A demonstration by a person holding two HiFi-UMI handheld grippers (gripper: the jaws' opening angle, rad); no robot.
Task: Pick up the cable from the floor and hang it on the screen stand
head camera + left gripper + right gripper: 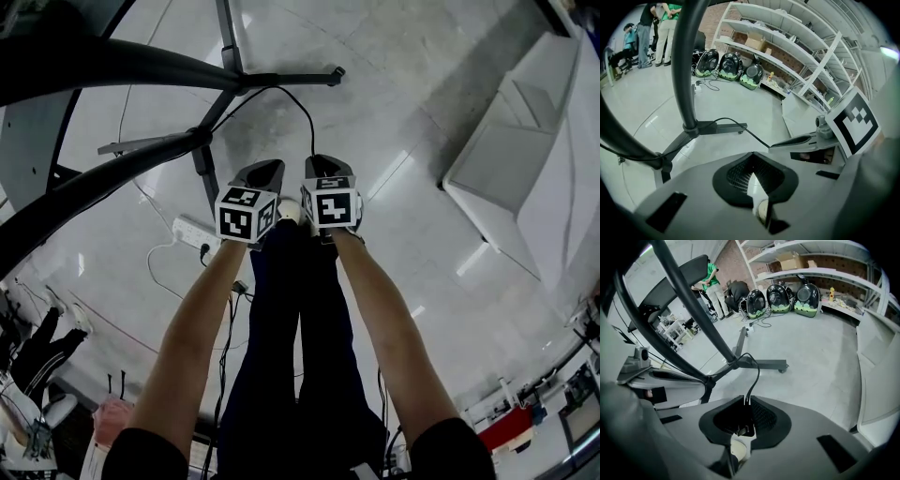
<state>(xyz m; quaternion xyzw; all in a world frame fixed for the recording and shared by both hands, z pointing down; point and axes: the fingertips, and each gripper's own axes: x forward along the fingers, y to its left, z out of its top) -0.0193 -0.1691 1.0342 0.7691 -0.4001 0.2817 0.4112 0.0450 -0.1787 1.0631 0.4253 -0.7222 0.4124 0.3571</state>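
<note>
Head view, cable [307,120]: near end held in the right gripper [323,166]; it runs forward, then left, to the foot of the stand [232,70].
Head view, nearer hand: right; left gripper [262,174] is just beside it and touches no cable.
Left gripper view, left gripper [757,187]: jaws a sliver apart, nothing between them.
Left gripper view, cable [736,123]: ahead and to the right, ending at the right gripper [801,140].
Right gripper view, right gripper [746,416]: clamped on the end of the cable [756,371].
Right gripper view, cable axis: rises from the jaws, then arches over to the stand [693,305], which rises ahead-left.
Next move, judged: lift the cable and drape it leftward over the stand.
</note>
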